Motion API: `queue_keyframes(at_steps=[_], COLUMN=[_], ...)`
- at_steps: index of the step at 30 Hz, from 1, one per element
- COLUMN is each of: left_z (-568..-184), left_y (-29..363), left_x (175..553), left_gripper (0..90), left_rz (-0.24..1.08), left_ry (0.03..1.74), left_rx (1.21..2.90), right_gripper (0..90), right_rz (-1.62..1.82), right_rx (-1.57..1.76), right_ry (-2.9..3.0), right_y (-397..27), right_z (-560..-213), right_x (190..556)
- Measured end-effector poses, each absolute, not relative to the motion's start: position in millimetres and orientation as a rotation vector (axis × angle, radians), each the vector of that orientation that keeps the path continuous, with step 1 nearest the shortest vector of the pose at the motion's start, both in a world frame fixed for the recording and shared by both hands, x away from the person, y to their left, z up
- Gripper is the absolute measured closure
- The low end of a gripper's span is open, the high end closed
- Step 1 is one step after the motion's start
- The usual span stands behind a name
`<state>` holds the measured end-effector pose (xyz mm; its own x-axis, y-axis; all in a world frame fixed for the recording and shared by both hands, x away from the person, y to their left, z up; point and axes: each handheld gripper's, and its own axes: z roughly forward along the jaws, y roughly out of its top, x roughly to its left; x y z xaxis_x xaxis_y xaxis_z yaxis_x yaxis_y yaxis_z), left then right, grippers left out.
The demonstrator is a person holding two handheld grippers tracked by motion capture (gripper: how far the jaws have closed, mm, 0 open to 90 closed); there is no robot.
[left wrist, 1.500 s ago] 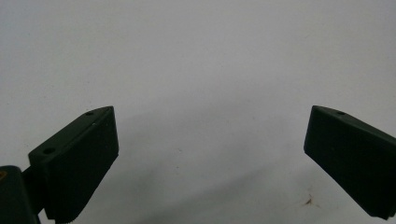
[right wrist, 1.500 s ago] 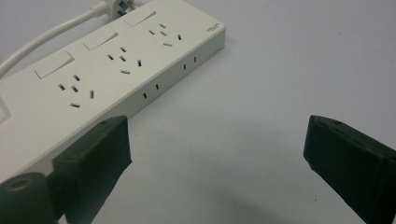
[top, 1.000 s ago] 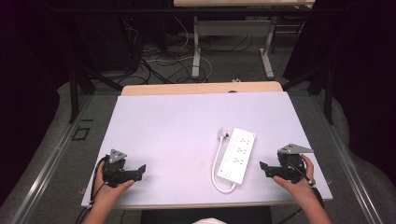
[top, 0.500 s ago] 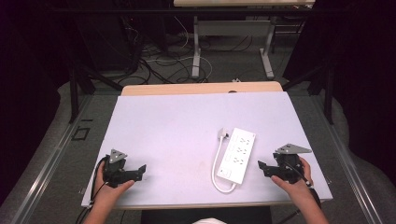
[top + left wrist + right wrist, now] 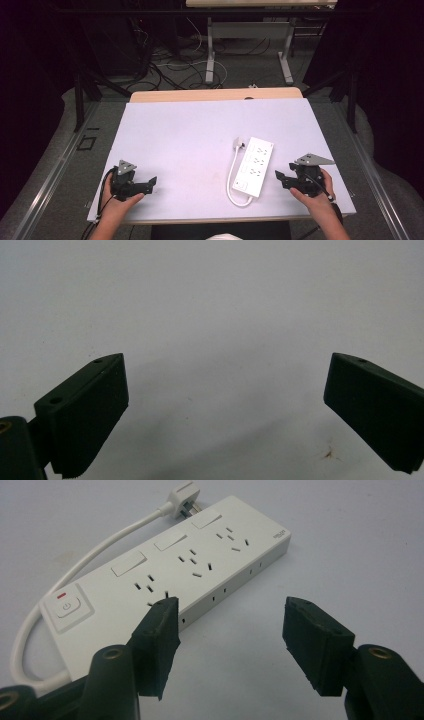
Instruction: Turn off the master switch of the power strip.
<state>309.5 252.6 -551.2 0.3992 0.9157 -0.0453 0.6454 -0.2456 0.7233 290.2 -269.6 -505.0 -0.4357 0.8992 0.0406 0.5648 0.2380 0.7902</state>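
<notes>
A white power strip (image 5: 255,166) lies on the white table (image 5: 190,135) at the right of middle, its short cable (image 5: 231,180) looping back to the plug (image 5: 239,142). In the right gripper view the power strip (image 5: 165,575) shows three socket groups and a power button. My right gripper (image 5: 280,177) sits just right of the strip and points at it. Its jaws (image 5: 232,605) have just been closing, still stand apart, and hold nothing. My left gripper (image 5: 150,182) rests near the front left, wide open (image 5: 227,370) over bare table.
A wood-coloured strip (image 5: 215,95) runs along the table's far edge. Beyond it are desk legs (image 5: 210,50) and tangled floor cables (image 5: 165,60). A hand holds each gripper close to the table's front edge.
The right gripper has crept slightly left toward the power strip. The left gripper and the strip have not moved.
</notes>
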Motion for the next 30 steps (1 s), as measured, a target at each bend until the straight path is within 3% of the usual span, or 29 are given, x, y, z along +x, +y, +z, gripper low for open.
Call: queue_keyframes(at_steps=[13, 18, 30], left_z=[-551.0, -551.0, -551.0], left_y=[252.9, 252.8, 252.7], left_x=[309.6, 309.8, 309.8], left_gripper=[4.8, 5.1, 5.3], left_rz=[0.517, 0.518, 0.518], left_ry=[1.324, 1.323, 1.324], left_rx=[2.006, 2.005, 2.003], right_gripper=[53.4, 68.0, 90.0], right_rz=[1.096, 1.108, 1.124], right_rx=[1.31, 1.28, 1.213], right_ry=[2.124, 2.138, 2.185], right_y=[-261.7, -256.0, -244.6], right_z=[-499.7, -496.3, -490.6], right_x=[285.5, 282.6, 282.3])
